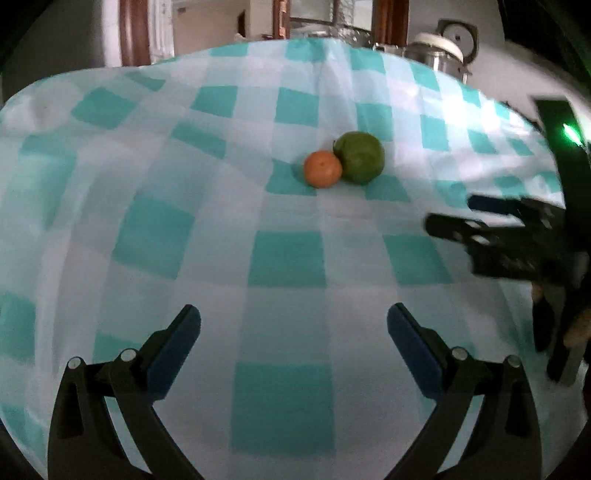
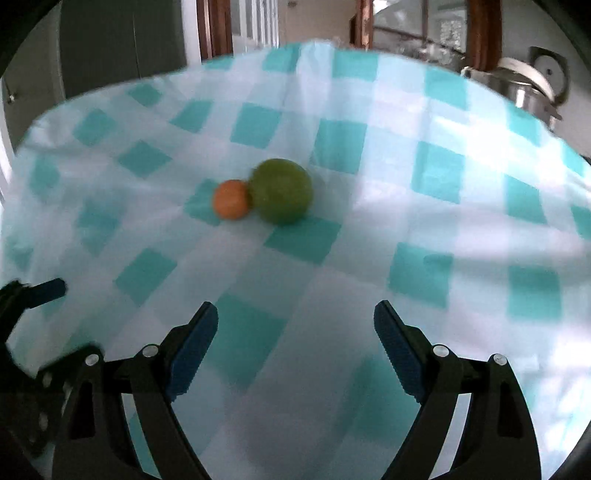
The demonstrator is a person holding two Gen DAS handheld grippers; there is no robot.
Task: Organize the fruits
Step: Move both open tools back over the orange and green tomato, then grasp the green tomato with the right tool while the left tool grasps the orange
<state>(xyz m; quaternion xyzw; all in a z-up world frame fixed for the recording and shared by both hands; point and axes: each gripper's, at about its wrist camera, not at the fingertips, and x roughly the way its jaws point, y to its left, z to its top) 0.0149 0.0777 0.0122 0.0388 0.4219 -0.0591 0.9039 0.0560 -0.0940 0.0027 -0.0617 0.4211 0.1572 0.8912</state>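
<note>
A small orange fruit (image 1: pixel 322 169) and a larger green fruit (image 1: pixel 359 157) lie touching each other on the teal-and-white checked tablecloth (image 1: pixel 288 258). They also show in the right wrist view, the orange fruit (image 2: pixel 230 199) left of the green fruit (image 2: pixel 281 191). My left gripper (image 1: pixel 293 325) is open and empty, well short of the fruits. My right gripper (image 2: pixel 295 321) is open and empty, also short of them. The right gripper (image 1: pixel 450 218) shows blurred at the right edge of the left wrist view. The left gripper's fingertip (image 2: pixel 48 288) shows at the left edge of the right wrist view.
A metal pot with a lid (image 1: pixel 439 51) stands beyond the table's far right edge; it also shows in the right wrist view (image 2: pixel 524 88). Wooden door frames and a window (image 2: pixel 406 26) are behind the table. The cloth has folds near the fruits.
</note>
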